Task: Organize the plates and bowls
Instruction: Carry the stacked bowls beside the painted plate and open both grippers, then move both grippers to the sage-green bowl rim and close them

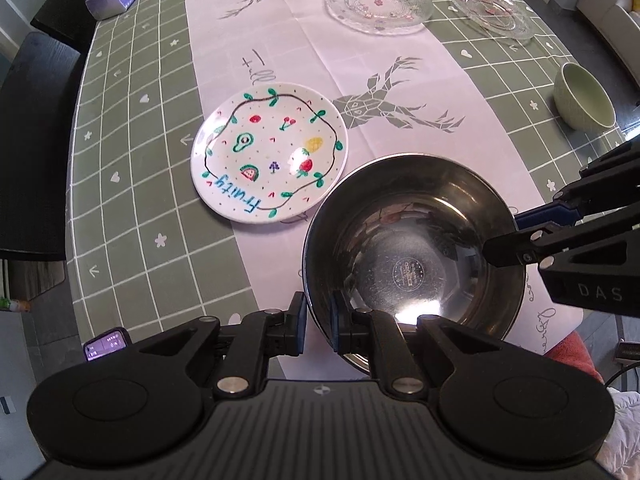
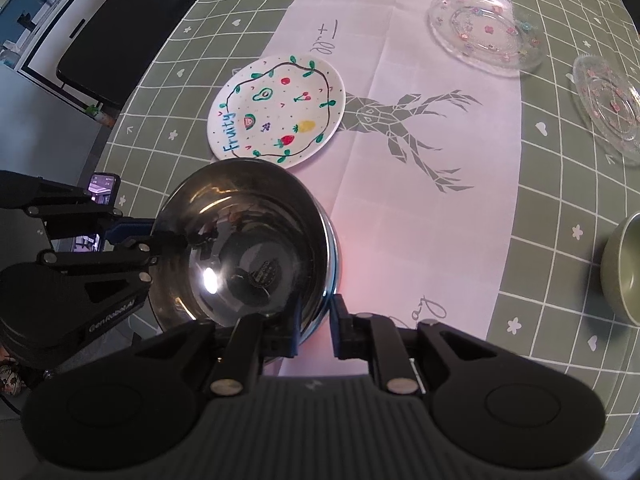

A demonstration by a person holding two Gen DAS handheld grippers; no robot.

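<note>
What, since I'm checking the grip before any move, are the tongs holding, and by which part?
The steel bowl, by its rim: left tongs and right tongs each straddle it at separate spots.

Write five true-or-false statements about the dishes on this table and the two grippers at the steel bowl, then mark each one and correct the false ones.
1. Each gripper has a finger on either side of the steel bowl rim. True: the left gripper and the right gripper both straddle it, on opposite sides.
2. The steel bowl holds fruit. False: it is empty, only a round stamp shows on its bottom.
3. The white plate bears the word Fruity. True.
4. Three clear glass plates lie on the table. False: there are two, a larger glass plate and a smaller glass plate.
5. The green bowl is stacked in the steel bowl. False: it stands apart on the green tablecloth.
</note>
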